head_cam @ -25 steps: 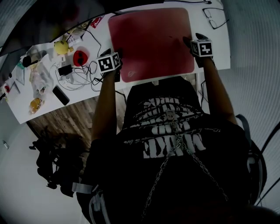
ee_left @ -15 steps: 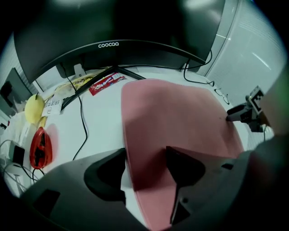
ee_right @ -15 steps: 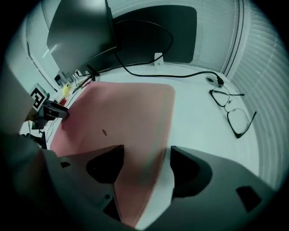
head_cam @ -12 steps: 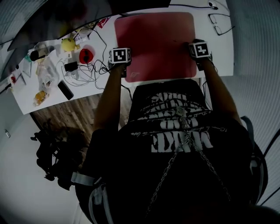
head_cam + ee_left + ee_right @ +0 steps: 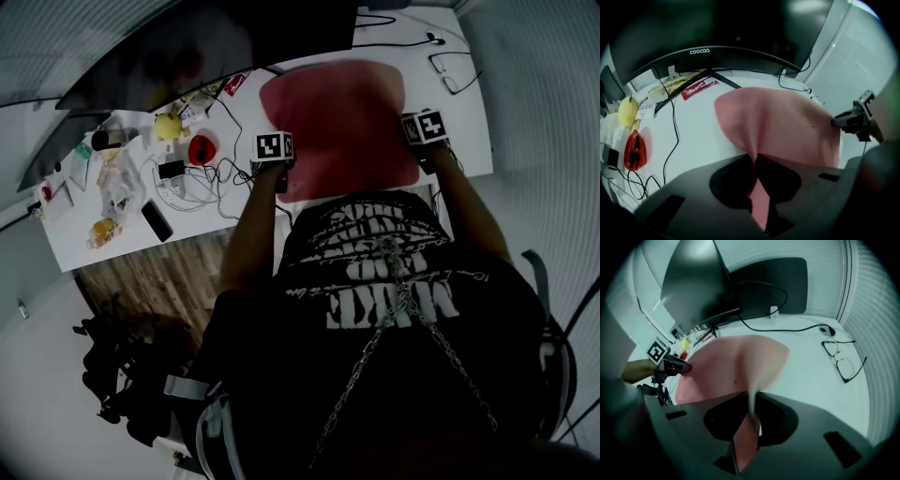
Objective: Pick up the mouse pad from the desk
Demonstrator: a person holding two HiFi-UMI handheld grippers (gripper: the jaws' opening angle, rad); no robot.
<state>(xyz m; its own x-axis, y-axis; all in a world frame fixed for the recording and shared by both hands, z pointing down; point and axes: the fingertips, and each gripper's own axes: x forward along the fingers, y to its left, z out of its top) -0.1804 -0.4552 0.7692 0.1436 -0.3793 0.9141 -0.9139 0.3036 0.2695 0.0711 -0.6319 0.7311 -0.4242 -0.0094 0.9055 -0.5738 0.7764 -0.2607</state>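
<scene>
- Fingers of my left gripper (image 5: pixel 754 159) and right gripper (image 5: pixel 752 403), just closing, are clamping the mouse pad (image 5: pixel 787 122) by its edges.
- It seems to be bowing up off the tabletop (image 5: pixel 459 122).

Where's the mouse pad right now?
Head view: the red mouse pad lies on the desk before the monitor, glasses to its right. The left tongs and right tongs have just closed on its side edges.

Dimly lit. White rectangular surface (image 5: pixel 466 127) over brown wood-plank floor (image 5: pixel 159 272); large dark curved monitor (image 5: pixel 722 33) along far edge; pale ribbed blinds (image 5: pixel 876 333) beyond right edge.
</scene>
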